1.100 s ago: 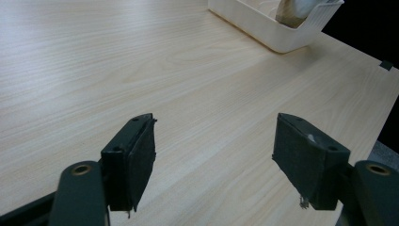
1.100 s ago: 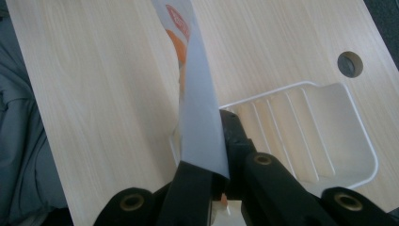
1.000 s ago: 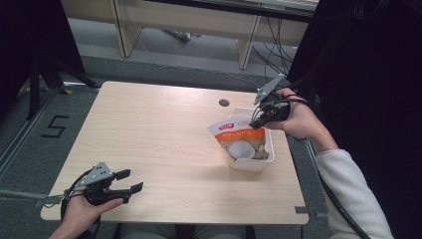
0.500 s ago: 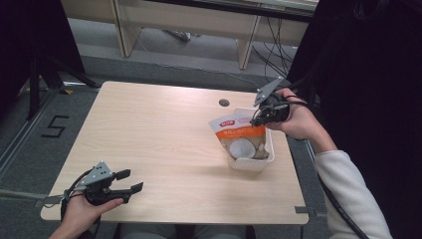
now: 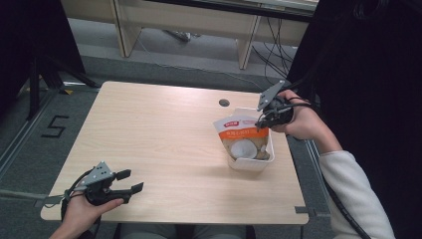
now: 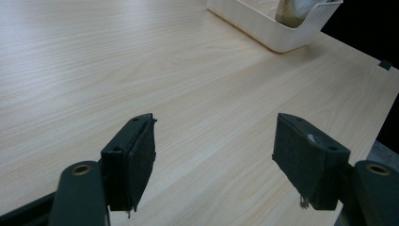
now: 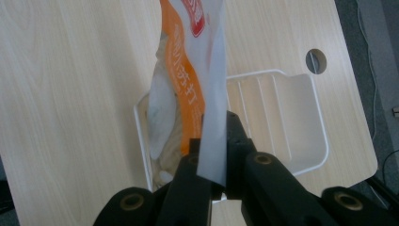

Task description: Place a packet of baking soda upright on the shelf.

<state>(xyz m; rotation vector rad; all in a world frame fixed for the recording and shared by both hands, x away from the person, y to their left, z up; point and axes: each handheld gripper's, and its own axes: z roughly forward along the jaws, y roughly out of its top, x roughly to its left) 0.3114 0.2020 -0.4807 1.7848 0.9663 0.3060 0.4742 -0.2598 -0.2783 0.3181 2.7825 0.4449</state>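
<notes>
My right gripper (image 5: 261, 121) is clamped tight on the top edge of the pouch (image 5: 242, 141), the sealed strip pinched flat between the jaws in the right gripper view. My left gripper (image 5: 130, 181) rests at the near left corner of the table (image 5: 164, 129), its jaws spread wide over bare wood with nothing between them. The tray (image 5: 251, 162) sits by the table's right edge. The pouch stands tilted with its lower end inside that tray.
</notes>
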